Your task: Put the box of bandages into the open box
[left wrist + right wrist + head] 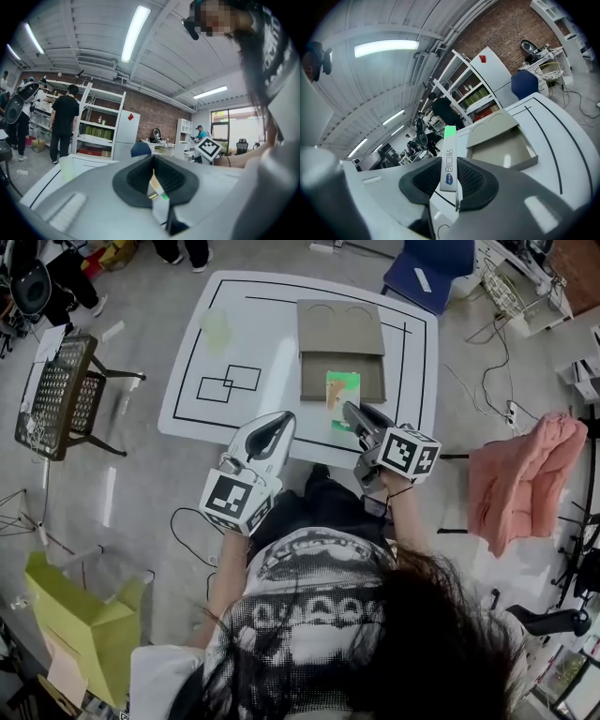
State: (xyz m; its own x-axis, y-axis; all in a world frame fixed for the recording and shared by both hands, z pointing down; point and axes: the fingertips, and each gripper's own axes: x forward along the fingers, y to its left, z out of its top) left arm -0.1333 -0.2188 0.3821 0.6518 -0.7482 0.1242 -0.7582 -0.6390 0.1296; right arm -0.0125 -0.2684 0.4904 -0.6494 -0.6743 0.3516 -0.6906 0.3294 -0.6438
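The box of bandages [342, 390], white with green print, hangs over the near edge of the open cardboard box [367, 373] on the white table [187, 390]. My right gripper [349, 411] is shut on its near end. In the right gripper view the bandage box [449, 157] stands on edge between the dark pads, with the open box [532, 158] just beyond it to the right. My left gripper [281, 420] hovers over the table's near edge, left of the right one, jaws together and nothing held. Its own view shows the pads [176, 176] closed, the tips pointing up into the room.
A pale translucent cup [215, 329] stands at the table's far left. Black lines mark the tabletop. A black mesh chair [56, 399] is to the left, a blue chair [431, 263] beyond the table, and pink cloth [530, 474] on the right. A person [63, 119] stands by shelves.
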